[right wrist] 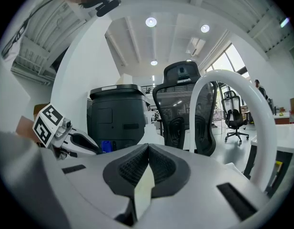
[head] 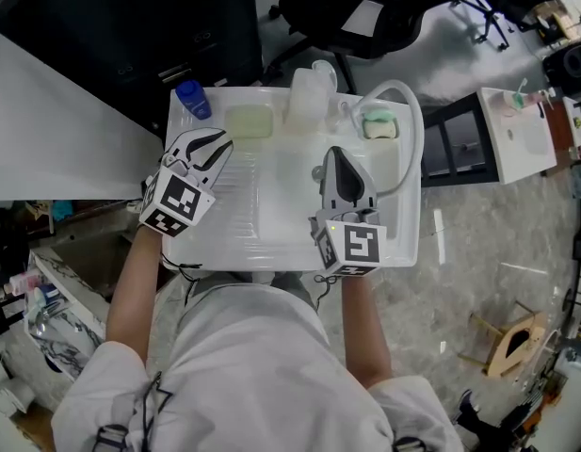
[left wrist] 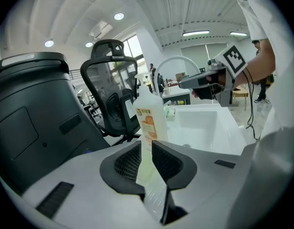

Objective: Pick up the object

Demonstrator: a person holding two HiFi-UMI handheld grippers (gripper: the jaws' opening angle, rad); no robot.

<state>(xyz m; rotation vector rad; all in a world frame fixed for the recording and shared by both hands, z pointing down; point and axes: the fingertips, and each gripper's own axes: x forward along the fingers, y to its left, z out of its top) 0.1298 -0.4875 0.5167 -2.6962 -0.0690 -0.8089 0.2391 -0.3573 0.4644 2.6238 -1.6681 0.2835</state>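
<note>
While parked over the sink (head: 281, 210), had left gripper (head: 213, 145) cracked open facing the bottle (left wrist: 149, 116), right gripper (head: 337, 154) pinched shut on nothing.

A black office chair (head: 365, 8) stands on a shiny grey floor (head: 478, 243). Just left of the chair is a big dark box (head: 130, 36). Right of the chair, a bit away, is a small white table (head: 521, 135). Far from the chair, down to the right, sits a small wooden stool (head: 511, 347). Above the chair, round lights (right wrist: 151, 22) shine in a white ceiling (right wrist: 137, 37). A bright window (left wrist: 133, 46) is beside the chair's top.
</note>
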